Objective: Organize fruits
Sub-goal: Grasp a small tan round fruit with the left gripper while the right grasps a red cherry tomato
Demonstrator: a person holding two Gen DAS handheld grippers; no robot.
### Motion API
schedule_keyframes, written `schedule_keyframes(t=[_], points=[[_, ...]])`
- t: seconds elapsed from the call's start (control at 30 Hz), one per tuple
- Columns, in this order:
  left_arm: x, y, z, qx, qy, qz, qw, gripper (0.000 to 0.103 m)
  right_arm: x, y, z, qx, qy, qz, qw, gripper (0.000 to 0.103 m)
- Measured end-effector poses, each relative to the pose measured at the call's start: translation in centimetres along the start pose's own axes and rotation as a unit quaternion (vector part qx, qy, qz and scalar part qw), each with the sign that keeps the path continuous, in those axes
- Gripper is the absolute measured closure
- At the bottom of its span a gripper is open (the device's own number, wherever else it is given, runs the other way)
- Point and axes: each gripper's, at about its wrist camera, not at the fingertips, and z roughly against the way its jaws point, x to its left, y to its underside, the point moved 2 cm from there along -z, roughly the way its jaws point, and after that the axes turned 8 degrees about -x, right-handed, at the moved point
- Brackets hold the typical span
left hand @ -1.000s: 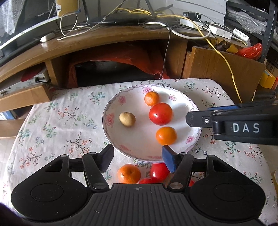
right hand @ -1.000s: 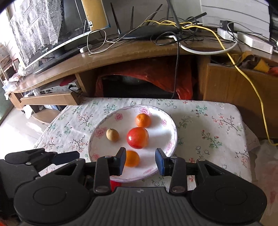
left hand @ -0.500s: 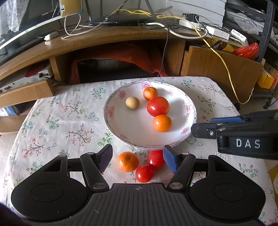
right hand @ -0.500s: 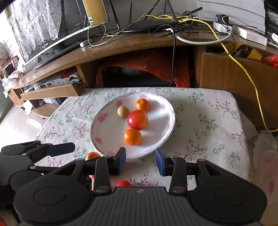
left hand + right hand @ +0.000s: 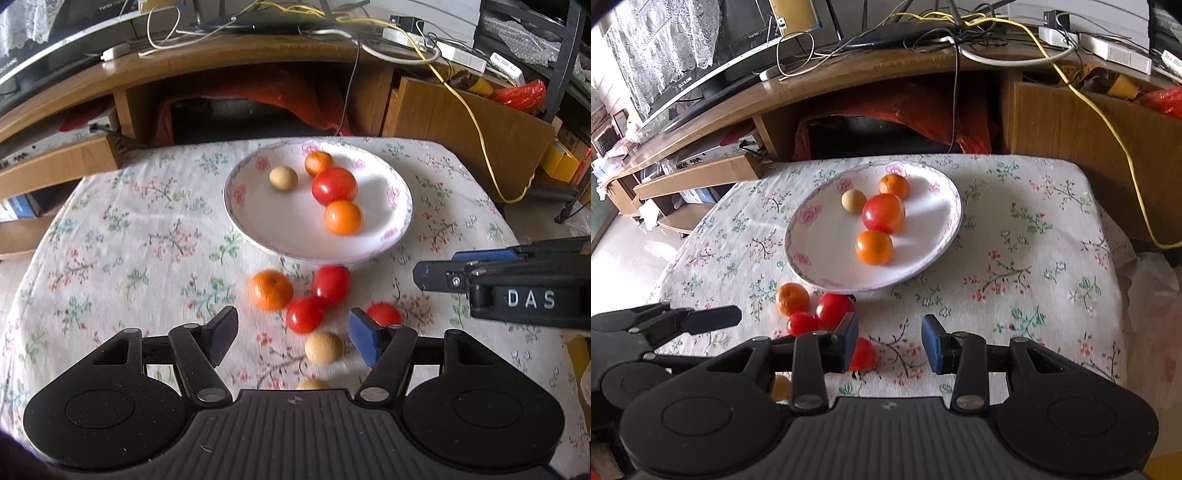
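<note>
Floral-cloth table (image 5: 122,236): plate (image 5: 400,192), loose orange (image 5: 270,290), tomatoes (image 5: 331,285).

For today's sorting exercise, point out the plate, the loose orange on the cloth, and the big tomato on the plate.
plate (image 5: 258,236), left wrist view, bare near rim.
loose orange (image 5: 270,290), left wrist view, its middle.
big tomato (image 5: 883,213), right wrist view, its middle.

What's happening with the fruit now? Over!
Left gripper and right gripper open, empty. Four fruits on plate; orange and tomatoes loose on tablecloth. Nothing blocking.
</note>
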Motion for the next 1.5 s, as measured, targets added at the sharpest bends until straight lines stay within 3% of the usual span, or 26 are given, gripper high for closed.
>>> schedule_keyframes(t=[0.67,0.83,0.97,1.2,1.5], points=[[-0.8,3.0,-0.2,0.048,0.011,0.012,0.9987,0.032,0.6,0.9,0.9,0.018,-0.016,0.0,1.0,0.06],[-0.8,3.3,-0.7,0.061,0.01,0.015,0.998,0.047,0.6,0.8,0.9,0.022,-0.018,0.002,1.0,0.06],[-0.9,3.4,-0.7,0.059,0.003,0.017,0.9981,0.049,0.5,0.6,1.2,0.019,-0.023,0.001,1.0,0.06],[-0.9,3.3,-0.7,0.055,0.001,0.019,0.9983,0.066,0.4,0.7,1.2,0.021,-0.023,0.002,1.0,0.06],[-0.9,3.1,-0.4,0.055,0.005,0.016,0.9983,0.071,0.3,0.7,0.6,0.03,-0.018,0.002,0.999,0.06]])
